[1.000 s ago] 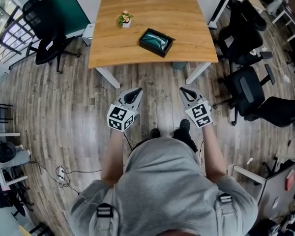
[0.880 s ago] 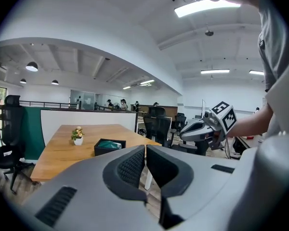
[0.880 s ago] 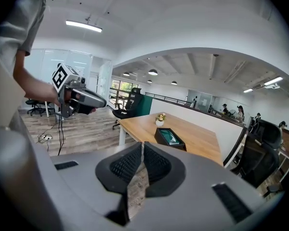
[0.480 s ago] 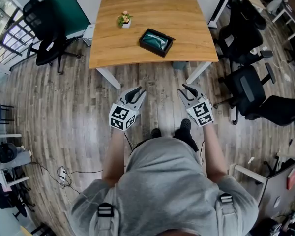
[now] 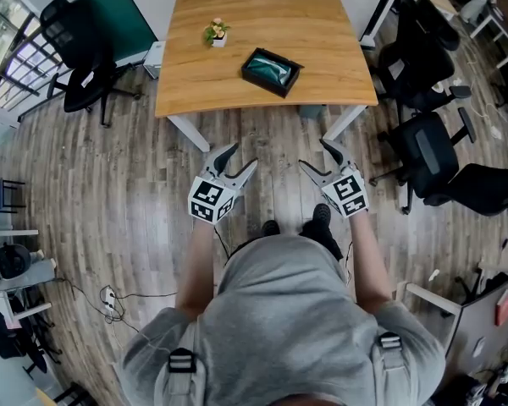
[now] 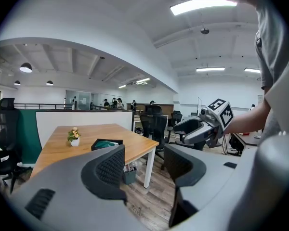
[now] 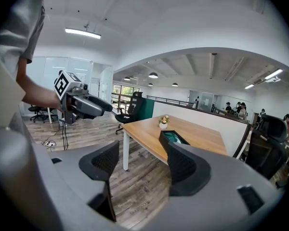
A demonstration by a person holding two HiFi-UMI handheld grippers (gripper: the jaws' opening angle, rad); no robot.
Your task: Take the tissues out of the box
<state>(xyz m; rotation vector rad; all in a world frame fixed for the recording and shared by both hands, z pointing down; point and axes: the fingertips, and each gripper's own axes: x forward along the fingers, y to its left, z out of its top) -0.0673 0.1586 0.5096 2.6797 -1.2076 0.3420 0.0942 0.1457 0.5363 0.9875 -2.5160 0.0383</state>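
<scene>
On the bench [image 5: 254, 24], the tissue box [image 5: 251, 68] holds teal tissues [image 5: 272, 72] that look soft and light; I'd pinch the top fold. Left tool [image 5: 240, 156] and right tool [image 5: 315, 154] just opened, both empty.

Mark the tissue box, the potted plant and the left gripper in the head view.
tissue box [image 5: 264, 82], head view, near rim
potted plant [image 5: 216, 34], head view, its leaves
left gripper [image 5: 244, 154], head view, midway between fingertips; jaws have just been opening, nothing between them
</scene>
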